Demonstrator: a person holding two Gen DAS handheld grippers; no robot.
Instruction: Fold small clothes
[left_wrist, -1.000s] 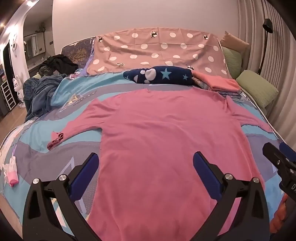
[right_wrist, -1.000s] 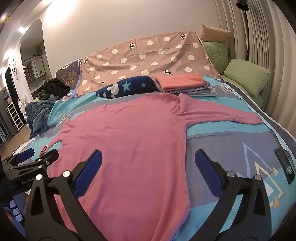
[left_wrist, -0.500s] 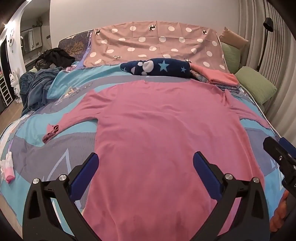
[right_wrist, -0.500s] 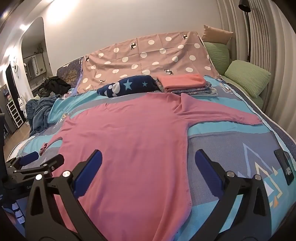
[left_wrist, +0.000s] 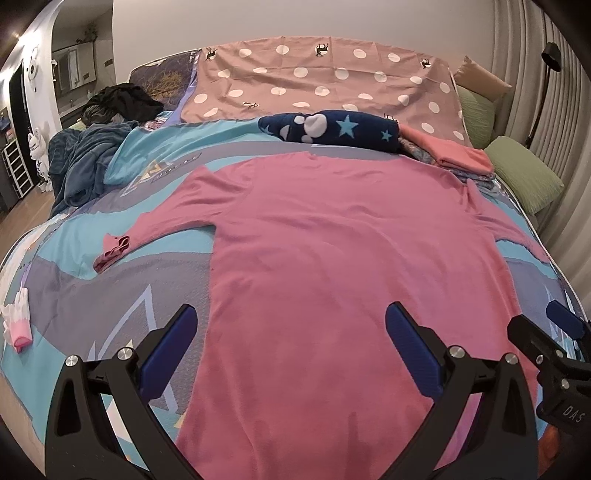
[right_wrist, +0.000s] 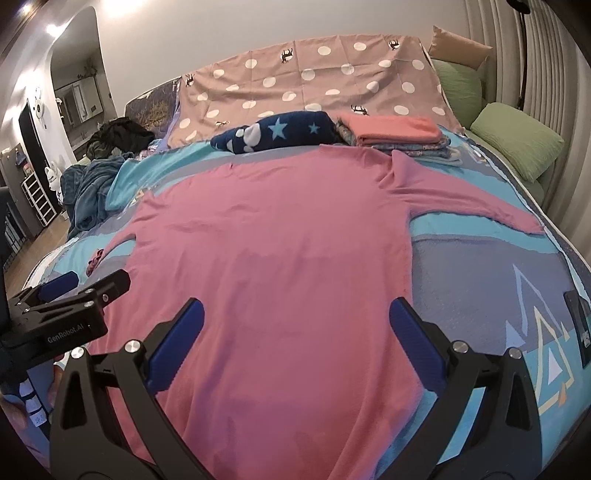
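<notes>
**Pink shirt spread flat, both tongs held wide above its hem**

Nearest, the left gripper is held over the lower part of the shirt, its blue-padded jaws spread wide with nothing between them. The right gripper is held likewise over the hem end, jaws spread and empty; in the left wrist view it is seen at the right edge, and whether either tool touches the cloth cannot be told.

The shirt is laid flat on the bed, hem near and neck far. Its left sleeve is stretched out to the left, with a bunched cuff at the end. Its right sleeve is stretched out to the right across the printed cover. A small white and pink piece is seen at the near left edge of the bed, well apart from the shirt. A dark flat object lies on the cover at the near right.

Farther off, just beyond the neck, a navy roll with stars is laid across the bed. To its right a folded stack is placed, with a coral piece on top. A blue blanket is heaped at the far left. Behind all, a spotted sheet is draped upright, and green pillows are set at the far right.
</notes>
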